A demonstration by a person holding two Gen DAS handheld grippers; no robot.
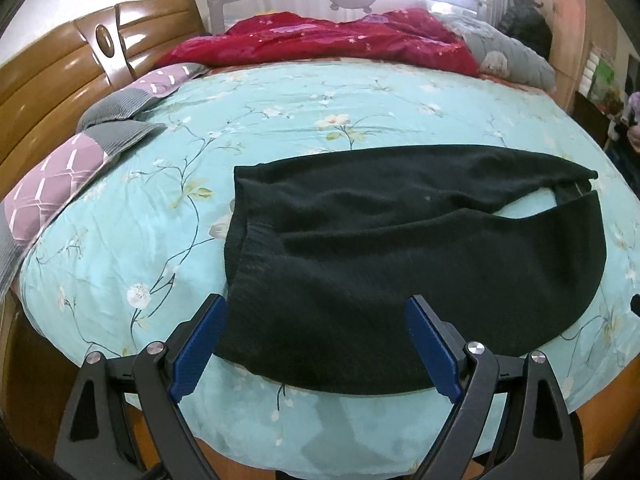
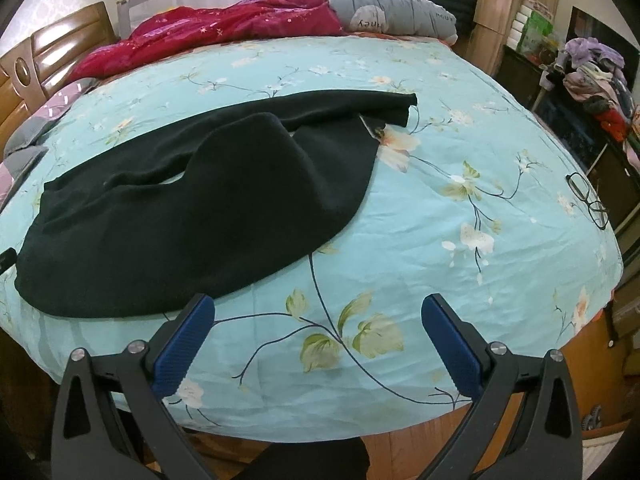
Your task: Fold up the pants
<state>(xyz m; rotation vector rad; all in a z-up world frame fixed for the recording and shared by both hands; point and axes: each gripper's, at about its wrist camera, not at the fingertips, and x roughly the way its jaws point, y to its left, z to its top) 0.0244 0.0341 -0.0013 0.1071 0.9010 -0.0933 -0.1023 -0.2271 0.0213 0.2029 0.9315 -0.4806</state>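
Note:
Black pants lie flat on the turquoise floral bedspread, waistband to the left, legs running right and slightly apart at the cuffs. My left gripper is open and empty, its blue pads either side of the pants' near edge by the waistband. In the right wrist view the pants lie to the left and ahead. My right gripper is open and empty over bare bedspread, just right of the near leg's edge.
A red quilt and grey pillow lie at the far side. Pink-grey pillows sit by the wooden headboard. Black glasses rest near the bed's right edge. A cluttered cabinet stands at right.

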